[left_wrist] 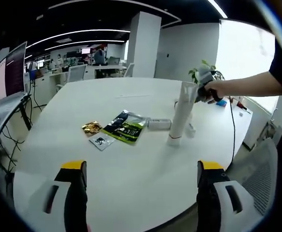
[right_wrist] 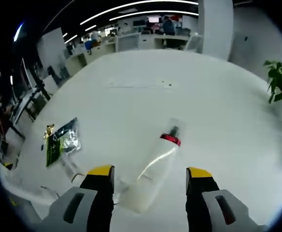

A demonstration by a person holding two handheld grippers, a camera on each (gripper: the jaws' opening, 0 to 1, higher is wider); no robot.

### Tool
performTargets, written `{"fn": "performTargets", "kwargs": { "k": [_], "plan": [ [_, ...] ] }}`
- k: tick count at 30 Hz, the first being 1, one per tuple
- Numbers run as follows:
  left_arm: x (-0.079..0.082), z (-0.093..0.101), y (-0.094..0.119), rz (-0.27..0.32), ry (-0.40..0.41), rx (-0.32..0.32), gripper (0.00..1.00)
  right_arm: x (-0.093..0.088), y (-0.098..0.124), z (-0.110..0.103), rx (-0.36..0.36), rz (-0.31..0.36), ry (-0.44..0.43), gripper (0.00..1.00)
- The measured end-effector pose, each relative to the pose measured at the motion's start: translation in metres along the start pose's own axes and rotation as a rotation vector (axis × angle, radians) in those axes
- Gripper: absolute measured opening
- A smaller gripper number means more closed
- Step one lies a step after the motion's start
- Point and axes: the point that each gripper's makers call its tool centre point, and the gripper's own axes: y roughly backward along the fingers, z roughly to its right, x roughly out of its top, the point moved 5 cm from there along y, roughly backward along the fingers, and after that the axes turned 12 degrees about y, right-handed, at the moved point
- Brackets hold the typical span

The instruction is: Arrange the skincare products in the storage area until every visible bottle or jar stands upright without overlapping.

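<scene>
A: While the right gripper (right_wrist: pixel 149 186) hangs over the table (right_wrist: pixel 218 111), its jaws stand wide apart with a tall white bottle (right_wrist: pixel 153 169) between them. Are they touching it?

B: Not that I can see; there's a gap on each side in the right gripper view. In the left gripper view the same gripper (left_wrist: pixel 202 87) sits up at the bottle (left_wrist: pixel 182 113) top, and the bottle stands upright on a red-banded end, perhaps leaning a little.

A: And the left gripper (left_wrist: pixel 141 181)?

B: Jaws spread wide, nothing in them, low over the near table (left_wrist: pixel 131 193) edge.

A: How would the bottle handle?

B: I'd judge it light, stiff plastic, smooth and a bit slippery. Being tall on a narrow foot, it should tip easily. Take it around the body, fairly low, and let go gently.

A: What else is out there?

B: A smaller tube (left_wrist: pixel 158 124) lies flat just beside the bottle, so it likely needs standing up. Near it lie a green pouch (left_wrist: pixel 125 126), a gold packet (left_wrist: pixel 91 127) and a small sachet (left_wrist: pixel 101 141). A further small white item by the bottle's foot is too blurred to name.
</scene>
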Motion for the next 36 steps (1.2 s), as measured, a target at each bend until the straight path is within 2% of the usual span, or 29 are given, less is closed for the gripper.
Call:
{"fn": "performTargets", "kwargs": {
  "k": [12, 15, 18, 21, 27, 30, 34, 36],
  "plan": [
    [-0.003, -0.001, -0.002, -0.025, -0.019, 0.015, 0.87, 0.011, -0.018, 0.013, -0.005, -0.068, -0.011, 0.55],
    [-0.004, -0.002, -0.002, -0.026, -0.013, 0.014, 0.87, 0.011, -0.020, 0.012, -0.002, -0.106, -0.019, 0.53],
    [-0.004, -0.002, -0.002, -0.029, -0.013, 0.016, 0.87, 0.010, -0.017, 0.006, 0.007, -0.129, -0.023, 0.45],
    [-0.004, -0.001, -0.002, -0.028, -0.012, 0.016, 0.87, 0.011, -0.019, 0.004, 0.010, -0.162, -0.012, 0.47],
    [-0.005, -0.001, -0.002, -0.033, -0.013, 0.018, 0.87, 0.012, -0.027, 0.011, -0.005, -0.220, 0.003, 0.42],
    [-0.006, 0.000, -0.002, -0.038, -0.018, 0.016, 0.87, 0.011, -0.030, 0.011, -0.001, -0.238, -0.016, 0.41],
    [-0.007, 0.000, -0.003, -0.046, -0.016, 0.014, 0.86, 0.008, -0.035, 0.014, 0.008, -0.277, -0.090, 0.35],
    [-0.007, 0.000, -0.003, -0.046, -0.010, 0.014, 0.86, 0.009, -0.039, 0.016, 0.000, -0.293, -0.083, 0.34]
  ]
}}
